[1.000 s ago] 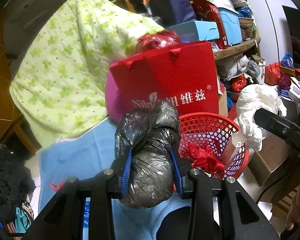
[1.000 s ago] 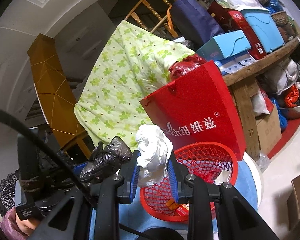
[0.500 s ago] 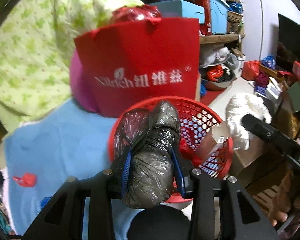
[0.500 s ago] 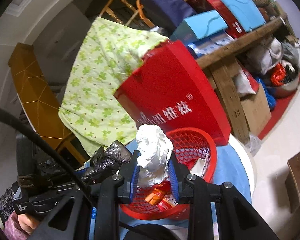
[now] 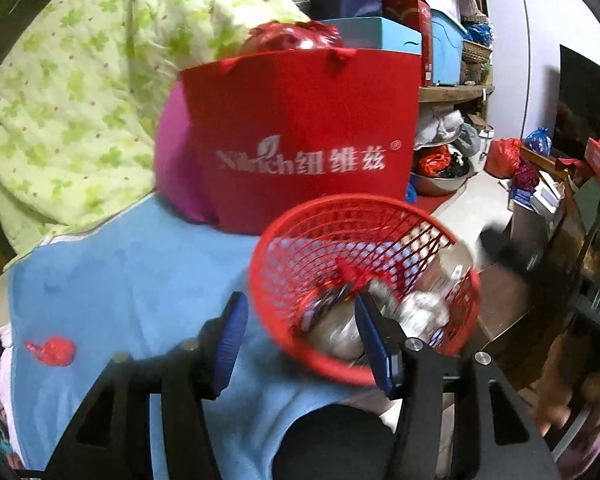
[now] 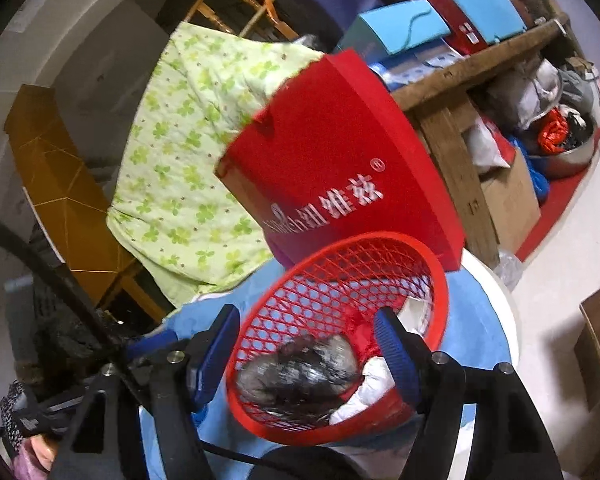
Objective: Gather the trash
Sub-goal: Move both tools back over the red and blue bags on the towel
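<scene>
The red mesh basket (image 6: 340,280) is sitting on the blue-covered desk (image 5: 140,272), holding the black bag bundle (image 6: 300,372) and white wad (image 6: 374,376). Your left gripper (image 5: 300,340) and right gripper (image 6: 308,348) have just been opening; their fingers are standing apart, gripping nothing.
</scene>
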The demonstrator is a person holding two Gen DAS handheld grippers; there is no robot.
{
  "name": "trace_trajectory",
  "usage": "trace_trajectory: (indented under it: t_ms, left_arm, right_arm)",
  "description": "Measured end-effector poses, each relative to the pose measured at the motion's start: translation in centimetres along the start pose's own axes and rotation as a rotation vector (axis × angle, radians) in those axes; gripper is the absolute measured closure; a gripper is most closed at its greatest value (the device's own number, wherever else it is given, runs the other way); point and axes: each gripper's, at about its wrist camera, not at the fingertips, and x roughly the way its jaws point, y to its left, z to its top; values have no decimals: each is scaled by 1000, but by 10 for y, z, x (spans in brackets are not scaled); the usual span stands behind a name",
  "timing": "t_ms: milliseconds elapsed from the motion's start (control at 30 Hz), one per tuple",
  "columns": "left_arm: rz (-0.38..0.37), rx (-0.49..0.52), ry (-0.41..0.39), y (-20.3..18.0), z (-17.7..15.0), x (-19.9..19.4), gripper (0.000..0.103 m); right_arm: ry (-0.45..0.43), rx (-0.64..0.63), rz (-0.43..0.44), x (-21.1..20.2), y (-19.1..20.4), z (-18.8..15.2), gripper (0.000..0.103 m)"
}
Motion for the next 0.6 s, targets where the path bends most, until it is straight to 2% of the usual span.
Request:
trace_trajectory:
  t_ms: [167,300,400,600]
  left_arm:
    - [39,-88,44,40,-40,-17,46]
    - [139,-170,65,81,-82,-34,46]
    - [199,-270,87,119,-114,-47,46]
    - [349,-439,106,192,-171,-76,46]
  right_arm:
    - [-20,-51,43,-7,23,4,29]
    - [5,-114,90,-3,53,1,29]
    - [49,-162,132,7,80,-7,29]
    - [198,-233,230,49,137,-36,29]
